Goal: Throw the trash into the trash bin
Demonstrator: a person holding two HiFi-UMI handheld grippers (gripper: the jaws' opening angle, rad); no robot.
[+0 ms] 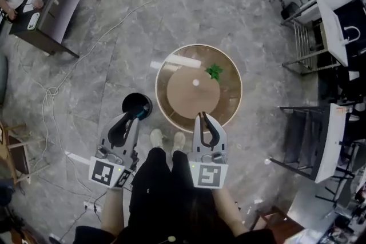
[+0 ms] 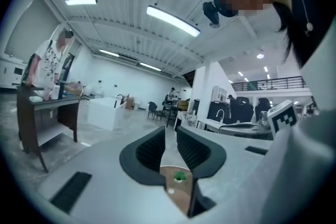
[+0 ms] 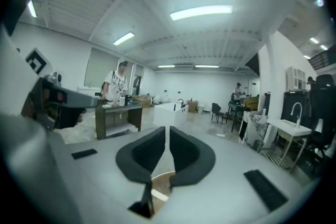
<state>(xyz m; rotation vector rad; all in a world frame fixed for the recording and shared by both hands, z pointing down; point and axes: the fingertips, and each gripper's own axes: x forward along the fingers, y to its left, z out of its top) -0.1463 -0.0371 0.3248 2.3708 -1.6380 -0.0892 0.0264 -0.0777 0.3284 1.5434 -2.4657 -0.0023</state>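
Observation:
A black round trash bin (image 1: 135,103) stands on the floor just left of a round wooden table (image 1: 229,101). On the table are a small green plant (image 1: 214,71) and a small white thing (image 1: 195,83). Both grippers are held up level in front of me. In the head view the tips of my left gripper (image 1: 140,114) lie over the bin's rim. Its jaws stand a narrow gap apart with nothing between them (image 2: 171,136). My right gripper (image 1: 201,116) reaches over the table's near edge, with its jaws almost together and empty (image 3: 167,136). I see no trash in either gripper.
A white cable (image 1: 86,48) runs across the grey marble floor. At the upper left a person works at a dark desk (image 1: 54,0). Metal racks and black chairs (image 1: 311,140) crowd the right side. My shoes (image 1: 166,138) stand at the table's near edge.

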